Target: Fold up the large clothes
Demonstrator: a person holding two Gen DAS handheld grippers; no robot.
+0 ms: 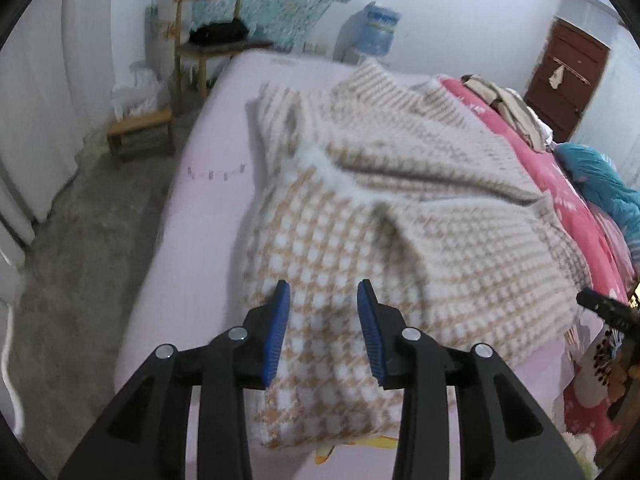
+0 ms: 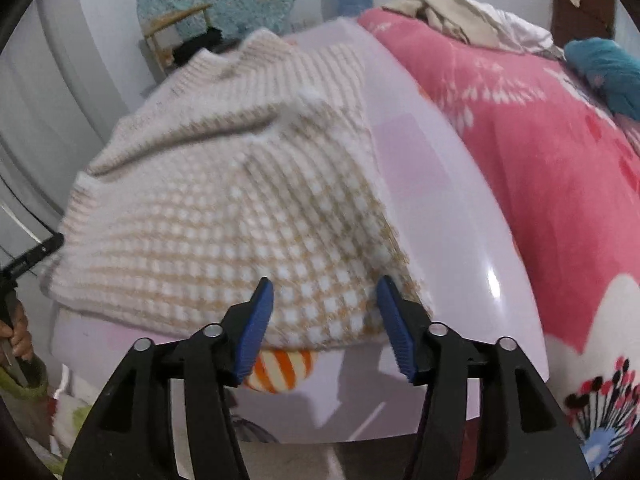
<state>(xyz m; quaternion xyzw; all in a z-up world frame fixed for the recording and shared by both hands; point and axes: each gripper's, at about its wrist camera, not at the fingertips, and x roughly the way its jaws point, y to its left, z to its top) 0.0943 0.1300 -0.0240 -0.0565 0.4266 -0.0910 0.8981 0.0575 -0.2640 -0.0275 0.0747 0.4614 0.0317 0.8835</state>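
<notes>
The knitted sweater [image 1: 360, 216] lay near the bed's [image 1: 208, 184] front edge, soft and floppy. Both grippers, left [image 1: 324, 316] and right [image 2: 326, 312], were open, holding nothing. Its thick hem corners looked best to pinch.

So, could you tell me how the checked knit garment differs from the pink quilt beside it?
The knit garment is beige and white in a small check; the pink quilt is bright pink with white flower prints. The garment lies loosely folded on the lilac sheet at the near edge, while the quilt is spread along the bed's far side with clothes piled on it. Both rest on the same bed.
</notes>
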